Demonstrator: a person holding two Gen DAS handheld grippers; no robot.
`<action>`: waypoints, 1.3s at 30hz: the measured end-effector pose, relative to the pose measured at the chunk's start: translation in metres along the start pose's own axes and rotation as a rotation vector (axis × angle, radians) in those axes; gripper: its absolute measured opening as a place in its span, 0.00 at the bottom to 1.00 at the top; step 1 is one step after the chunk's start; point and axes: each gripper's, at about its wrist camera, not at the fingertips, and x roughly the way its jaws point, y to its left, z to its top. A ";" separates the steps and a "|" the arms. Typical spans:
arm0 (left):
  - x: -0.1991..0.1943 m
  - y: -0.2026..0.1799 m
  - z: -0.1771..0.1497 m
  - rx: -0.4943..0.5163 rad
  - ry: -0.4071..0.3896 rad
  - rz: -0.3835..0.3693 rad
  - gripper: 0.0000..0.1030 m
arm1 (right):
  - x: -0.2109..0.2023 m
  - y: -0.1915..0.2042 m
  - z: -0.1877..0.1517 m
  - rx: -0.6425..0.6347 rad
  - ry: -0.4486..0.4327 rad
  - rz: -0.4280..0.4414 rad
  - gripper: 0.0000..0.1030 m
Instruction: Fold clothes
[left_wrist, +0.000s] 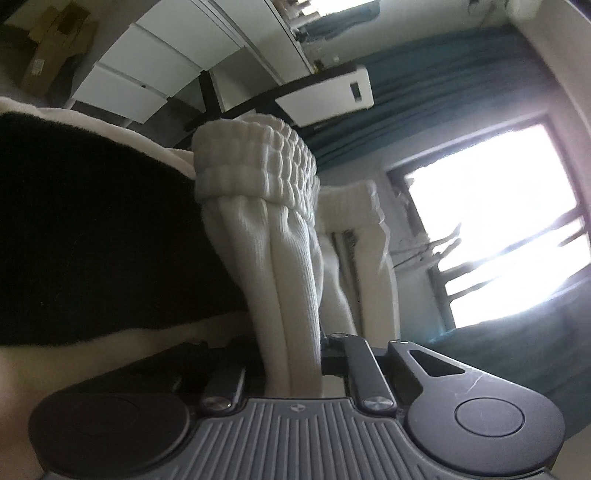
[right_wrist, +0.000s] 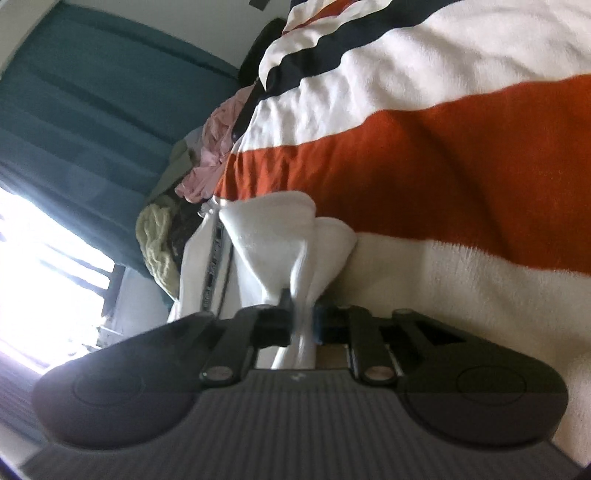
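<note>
A cream-white ribbed knit garment (left_wrist: 266, 229) with a gathered elastic band at its far end runs straight out from my left gripper (left_wrist: 295, 354), whose jaws are shut on a bunched fold of it. The garment's other corner (right_wrist: 280, 236) is smooth white cloth that fans out from my right gripper (right_wrist: 302, 317), also pinched tight between the jaws. Both views are rolled sideways. The garment lies over a striped blanket (right_wrist: 424, 166) with orange, white and dark bands.
A heap of other clothes, pink (right_wrist: 218, 147) and a cream cable knit (right_wrist: 155, 243), lies at the blanket's far end. Teal curtains (right_wrist: 92, 110) hang beside a bright window (left_wrist: 498, 221). White drawers (left_wrist: 147, 66) and a cardboard box (left_wrist: 55, 48) stand beyond.
</note>
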 end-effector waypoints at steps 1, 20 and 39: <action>-0.005 -0.004 0.000 0.006 -0.012 -0.012 0.09 | -0.007 0.003 0.002 -0.007 -0.011 0.007 0.09; -0.110 -0.029 0.015 0.083 0.061 -0.059 0.08 | -0.142 -0.034 0.024 0.102 -0.034 -0.101 0.09; -0.165 -0.074 -0.022 0.518 0.128 0.317 0.83 | -0.113 -0.062 0.015 0.198 0.112 -0.008 0.52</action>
